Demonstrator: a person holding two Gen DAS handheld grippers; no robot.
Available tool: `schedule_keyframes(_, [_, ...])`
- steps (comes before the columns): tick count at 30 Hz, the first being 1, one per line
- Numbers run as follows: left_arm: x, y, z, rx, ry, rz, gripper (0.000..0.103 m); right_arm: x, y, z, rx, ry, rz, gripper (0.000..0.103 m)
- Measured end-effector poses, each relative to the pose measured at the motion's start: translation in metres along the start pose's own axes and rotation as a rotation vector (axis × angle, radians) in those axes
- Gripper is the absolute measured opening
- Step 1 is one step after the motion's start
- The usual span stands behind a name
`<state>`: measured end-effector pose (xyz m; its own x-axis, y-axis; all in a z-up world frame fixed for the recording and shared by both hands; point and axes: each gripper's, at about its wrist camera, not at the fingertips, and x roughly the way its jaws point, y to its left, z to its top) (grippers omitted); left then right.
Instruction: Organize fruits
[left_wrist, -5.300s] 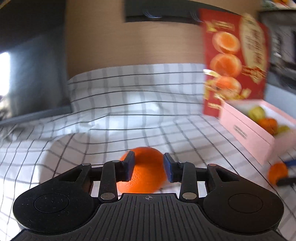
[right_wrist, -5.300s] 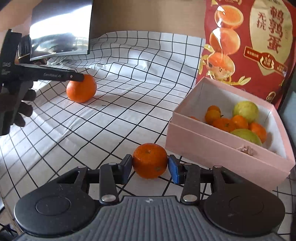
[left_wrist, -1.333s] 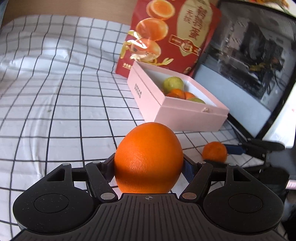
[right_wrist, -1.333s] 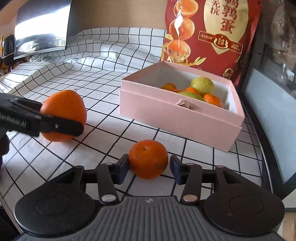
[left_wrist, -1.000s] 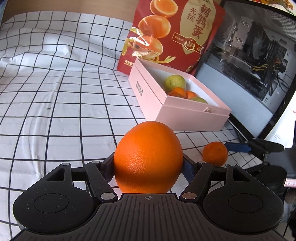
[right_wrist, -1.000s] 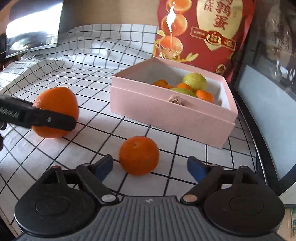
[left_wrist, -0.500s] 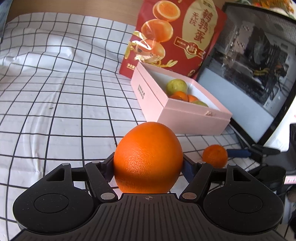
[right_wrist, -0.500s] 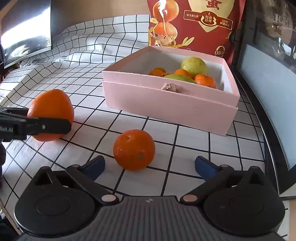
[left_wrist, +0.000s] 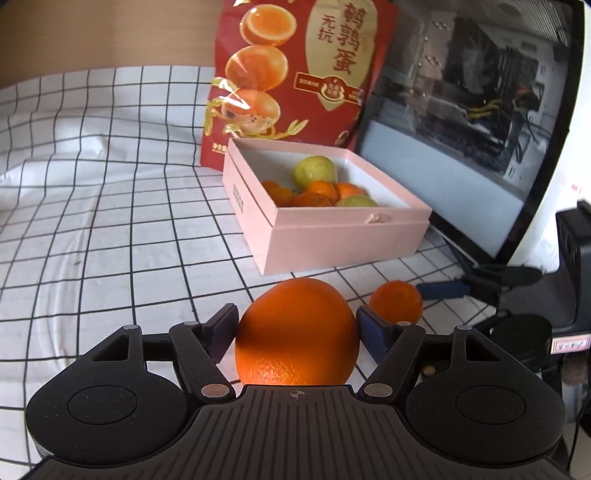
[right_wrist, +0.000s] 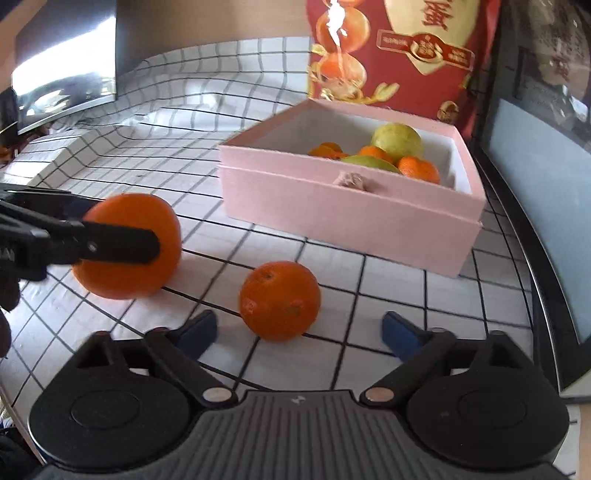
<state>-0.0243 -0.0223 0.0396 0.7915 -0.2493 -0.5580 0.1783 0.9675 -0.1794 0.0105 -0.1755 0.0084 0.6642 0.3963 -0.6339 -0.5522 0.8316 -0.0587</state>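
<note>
I had the left gripper (left_wrist: 297, 326) clamped on the big orange (left_wrist: 297, 334), both blue pads pressed against its sides, and the fruit was held just above the checked cloth (left_wrist: 110, 229). From the right wrist view I saw the same big orange (right_wrist: 127, 245) with a black finger of that gripper lying across its face. The right gripper (right_wrist: 299, 332) stood with its jaws wide apart and closing, and the small orange (right_wrist: 279, 301) sat on the cloth between and a little ahead of the blue pads, which did not touch it. Behind both fruits was the pink box (left_wrist: 332, 240), open at the top, and in it lay several small oranges and two yellow-green fruits (left_wrist: 314, 171). Behind the box stood a red bag (left_wrist: 295, 74) with pictures of halved eggs and large gold Chinese characters, 鹌鹑蛋, and smaller ones, 无抗, beside them. A small line of print ran along the side of the box, but I could not read it. To the right of the box stood a computer case (left_wrist: 480, 92) with a glass side.
</note>
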Motion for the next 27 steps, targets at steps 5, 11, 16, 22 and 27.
schedule_keyframes(5, [0.002, 0.002, -0.004, 0.005, 0.019, -0.016, 0.077, 0.000, 0.004, 0.006, -0.005, -0.001, 0.027, 0.066])
schedule_keyframes(11, [0.005, 0.005, -0.004, -0.018, 0.033, -0.040, 0.078, -0.010, 0.003, 0.014, 0.004, 0.006, 0.070, 0.042])
schedule_keyframes(16, [0.004, 0.008, -0.004, -0.024, 0.023, -0.055, 0.077, -0.016, 0.002, 0.010, -0.010, 0.009, 0.038, 0.042])
schedule_keyframes(22, [0.004, 0.009, -0.006, -0.033, -0.006, -0.065, 0.076, -0.024, -0.001, 0.008, -0.008, -0.019, 0.006, 0.042])
schedule_keyframes(27, [0.005, 0.007, -0.004, -0.027, -0.006, -0.068, 0.076, -0.029, -0.002, 0.009, -0.020, -0.045, -0.013, 0.042])
